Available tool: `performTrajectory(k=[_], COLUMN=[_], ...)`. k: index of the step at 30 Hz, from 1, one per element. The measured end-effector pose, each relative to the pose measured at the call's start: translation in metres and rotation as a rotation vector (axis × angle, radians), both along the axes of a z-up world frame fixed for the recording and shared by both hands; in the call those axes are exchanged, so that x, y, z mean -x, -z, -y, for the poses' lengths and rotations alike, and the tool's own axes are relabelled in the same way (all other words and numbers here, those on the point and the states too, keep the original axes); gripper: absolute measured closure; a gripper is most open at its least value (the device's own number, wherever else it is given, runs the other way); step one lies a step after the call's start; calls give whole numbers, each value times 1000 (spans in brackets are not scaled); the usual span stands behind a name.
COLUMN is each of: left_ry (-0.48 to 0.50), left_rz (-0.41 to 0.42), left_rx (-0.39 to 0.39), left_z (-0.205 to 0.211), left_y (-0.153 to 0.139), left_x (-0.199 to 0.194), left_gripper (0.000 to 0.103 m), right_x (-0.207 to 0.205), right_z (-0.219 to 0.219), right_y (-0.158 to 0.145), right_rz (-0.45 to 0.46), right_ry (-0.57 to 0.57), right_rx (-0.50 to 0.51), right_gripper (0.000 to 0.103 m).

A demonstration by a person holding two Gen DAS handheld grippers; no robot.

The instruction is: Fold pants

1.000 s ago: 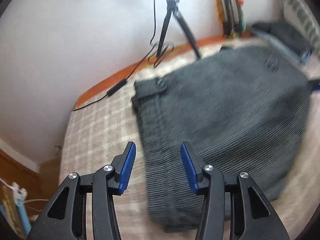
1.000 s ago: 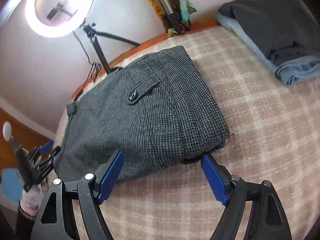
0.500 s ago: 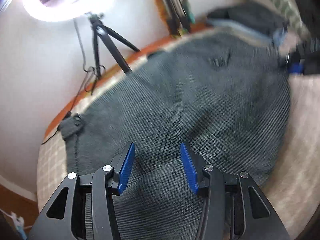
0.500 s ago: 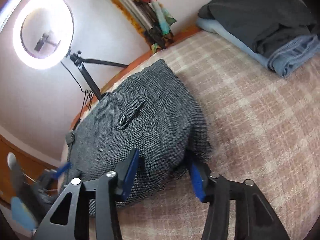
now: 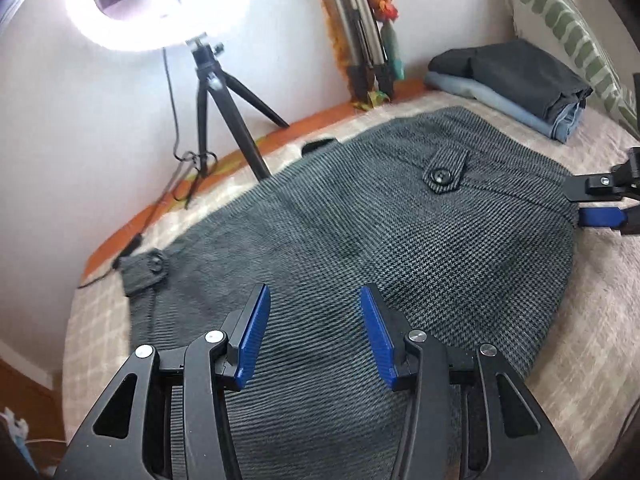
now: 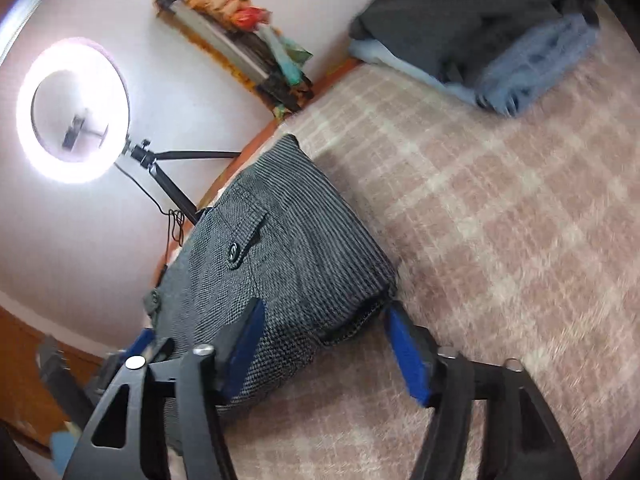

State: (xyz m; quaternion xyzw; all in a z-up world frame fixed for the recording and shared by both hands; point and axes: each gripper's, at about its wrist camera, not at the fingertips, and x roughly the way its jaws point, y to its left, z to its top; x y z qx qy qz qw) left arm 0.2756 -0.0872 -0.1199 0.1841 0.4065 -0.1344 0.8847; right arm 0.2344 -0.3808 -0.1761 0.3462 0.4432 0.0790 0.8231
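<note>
The grey houndstooth pants [image 5: 360, 240] lie folded on the checked bedspread [image 5: 600, 300], buttoned pocket flap [image 5: 444, 170] facing up. My left gripper [image 5: 314, 336] is open, hovering over the pants' near-left part. My right gripper [image 6: 324, 344] is open, its fingers straddling the pants' [image 6: 280, 264] near right corner; it also shows at the right edge of the left wrist view [image 5: 600, 216]. The left gripper appears dimly at the lower left of the right wrist view [image 6: 140, 344].
A stack of folded dark and blue clothes [image 5: 520, 84] [image 6: 492, 40] sits at the far right of the bed. A ring light on a tripod [image 5: 208, 92] stands at the wall beyond the wooden bed edge. A patterned pillow [image 5: 560, 28] lies far right.
The left gripper has moved from the pants' left edge to over them. The right gripper has moved in around the right corner, jaws somewhat narrower but still open.
</note>
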Motion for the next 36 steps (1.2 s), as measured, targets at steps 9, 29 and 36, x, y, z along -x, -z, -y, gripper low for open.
performTrajectory(k=[9,29,36], left_ry=[5,-158,-183], left_rz=[-48,6,7], left_rx=[8,-136,-56], left_z=[3,-73,-84], left_y=[19,27,-1], left_x=[-6,29,37], left_gripper=[57,57,57], right_x=[-19,-39,-30], right_z=[-11,-39,-60], right_y=[12,-28,-67], right_rz=[34,131,230], right_ry=[-40,-93,-150], right_rx=[-135,192,296], right_gripper=[29,89,91])
